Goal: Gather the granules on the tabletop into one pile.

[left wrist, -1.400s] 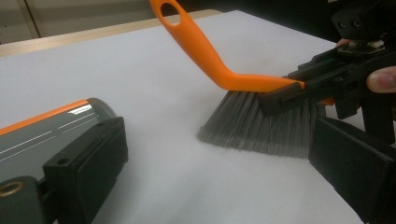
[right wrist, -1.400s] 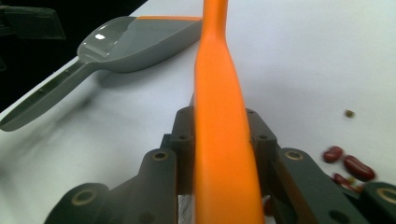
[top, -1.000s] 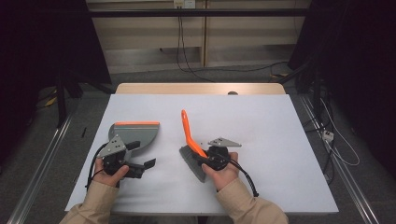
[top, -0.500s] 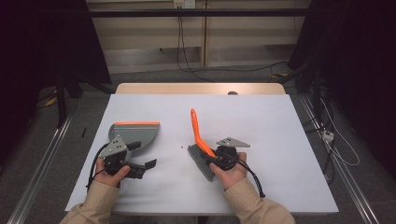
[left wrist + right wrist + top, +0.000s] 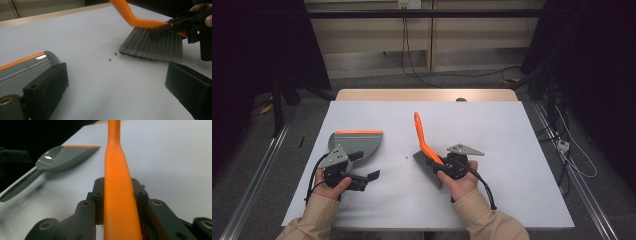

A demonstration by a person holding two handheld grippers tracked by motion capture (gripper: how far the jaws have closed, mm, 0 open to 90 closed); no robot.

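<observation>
A white table (image 5: pixel 522 150) with a wooden far edge stands on grey floor (image 5: pixel 377 82); cables (image 5: pixel 412 65) trail behind, dark surroundings.

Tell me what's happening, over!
Right claw shut on brush. Left claw open beside dustpan. Crumbs near bristles, nothing blocking.

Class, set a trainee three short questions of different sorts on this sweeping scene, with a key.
1. True or false: the right tool is shut on the brush.
2. Which colour is the brush handle? A green, B orange, C white.
3. What lies on the table just in front of the bristles?

Key
1. True: its jaws clamp the orange handle in the right gripper view.
2. B.
3. Two small dark crumbs, between the brush and the dustpan, whose handle is between the jaws of the left tool.
</observation>
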